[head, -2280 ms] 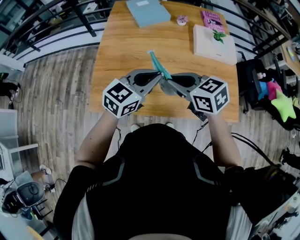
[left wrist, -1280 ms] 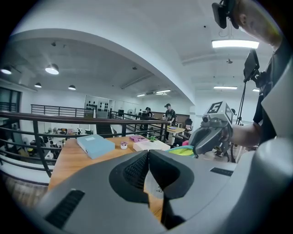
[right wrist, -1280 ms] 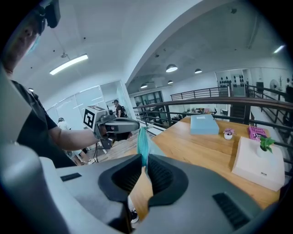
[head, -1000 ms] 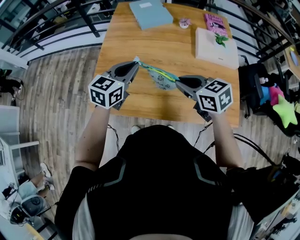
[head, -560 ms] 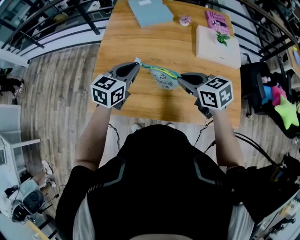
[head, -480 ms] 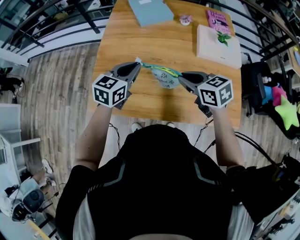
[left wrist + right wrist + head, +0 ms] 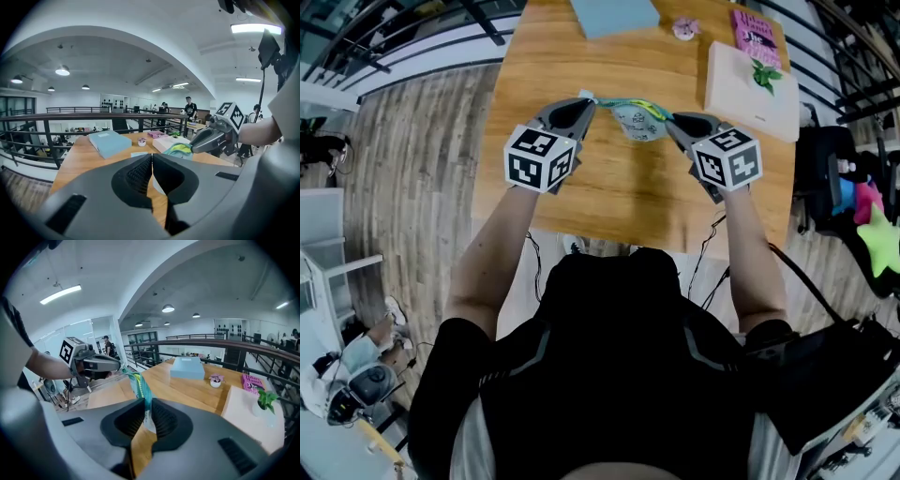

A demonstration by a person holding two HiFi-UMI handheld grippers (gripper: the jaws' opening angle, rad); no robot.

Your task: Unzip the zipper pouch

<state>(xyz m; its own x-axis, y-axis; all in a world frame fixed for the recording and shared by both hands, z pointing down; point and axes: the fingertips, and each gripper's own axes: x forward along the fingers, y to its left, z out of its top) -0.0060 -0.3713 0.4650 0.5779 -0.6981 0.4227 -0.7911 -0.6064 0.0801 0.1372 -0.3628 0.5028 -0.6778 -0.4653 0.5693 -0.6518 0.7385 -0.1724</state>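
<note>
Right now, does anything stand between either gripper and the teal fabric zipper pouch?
Nothing visible does. The left gripper is shut on the left end of the teal fabric zipper pouch, and the right gripper is shut on its right end. The pouch hangs stretched between them above the wooden table.

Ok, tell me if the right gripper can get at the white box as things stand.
Probably not yet. Nothing lies between the right gripper and the white box, but its jaws are clamped on the zipper pouch, which the left gripper also holds.
</note>
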